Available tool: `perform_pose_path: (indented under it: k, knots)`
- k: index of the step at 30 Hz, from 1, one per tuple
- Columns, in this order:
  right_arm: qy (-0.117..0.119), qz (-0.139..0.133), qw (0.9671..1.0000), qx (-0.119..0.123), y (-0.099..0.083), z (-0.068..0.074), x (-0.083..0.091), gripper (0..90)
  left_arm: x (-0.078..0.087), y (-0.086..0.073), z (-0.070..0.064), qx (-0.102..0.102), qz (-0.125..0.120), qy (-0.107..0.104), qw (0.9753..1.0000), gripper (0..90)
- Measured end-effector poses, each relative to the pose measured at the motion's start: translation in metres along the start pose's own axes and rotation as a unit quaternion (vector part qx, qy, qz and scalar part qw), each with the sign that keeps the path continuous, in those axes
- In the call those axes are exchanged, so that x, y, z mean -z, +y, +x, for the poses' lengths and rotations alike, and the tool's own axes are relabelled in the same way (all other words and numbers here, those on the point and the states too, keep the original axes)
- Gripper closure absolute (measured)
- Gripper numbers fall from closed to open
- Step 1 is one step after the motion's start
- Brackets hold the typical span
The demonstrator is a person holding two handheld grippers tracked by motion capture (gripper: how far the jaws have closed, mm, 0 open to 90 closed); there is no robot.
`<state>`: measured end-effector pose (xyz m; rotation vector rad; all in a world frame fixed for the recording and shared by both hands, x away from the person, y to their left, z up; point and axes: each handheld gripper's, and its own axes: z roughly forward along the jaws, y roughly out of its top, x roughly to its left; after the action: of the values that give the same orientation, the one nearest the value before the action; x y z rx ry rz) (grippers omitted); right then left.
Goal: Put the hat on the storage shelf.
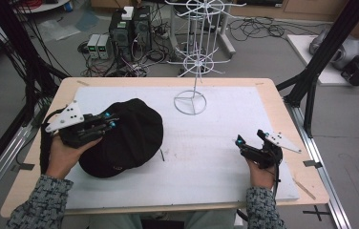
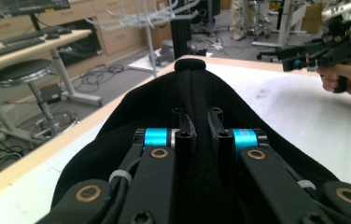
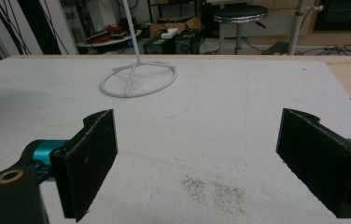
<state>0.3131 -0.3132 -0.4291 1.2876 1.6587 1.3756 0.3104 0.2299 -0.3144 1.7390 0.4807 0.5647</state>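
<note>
Black cap [image 1: 122, 137] is lying near the left edge of the white board [image 1: 206, 176]; I am counting one. One white wire rack [image 1: 194, 62] is standing by the far edge, well apart from it. My left gripper [image 1: 107, 120] is pinching the cap's crown, jaws nearly together. My right gripper [image 1: 250, 138] is hovering near the right edge, jaws wide apart, holding nothing.

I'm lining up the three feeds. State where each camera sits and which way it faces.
High view: above the person's side, facing forward and down on the table; forearms, left gripper, right gripper, black cap.
Left gripper view: rides the left gripper, shut on the cap, looking across the table.
Right gripper view: rides the open right gripper, facing the white wire stand.
Shared: the stand appears in the high view too.
</note>
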Motion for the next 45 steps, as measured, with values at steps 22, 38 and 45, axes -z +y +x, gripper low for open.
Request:
perform_pose_path:
  k: [22, 38, 45]
  knots:
    - [0.012, 0.002, 0.9999, -0.001, -0.001, 0.004, -0.004, 11.6, 0.034, 0.06, 0.027, -0.016, -0.06, 0.03, 0.9976, 83.8]
    - [0.015, 0.001, 0.9999, -0.003, -0.001, 0.001, -0.005, 11.6, 0.038, 0.112, 0.045, -0.028, -0.11, 0.039, 0.9928, 83.8]
    - [0.018, 0.002, 0.9998, -0.006, -0.001, 0.001, -0.006, 11.6, 0.032, 0.132, 0.049, -0.036, -0.117, 0.04, 0.9917, 83.8]
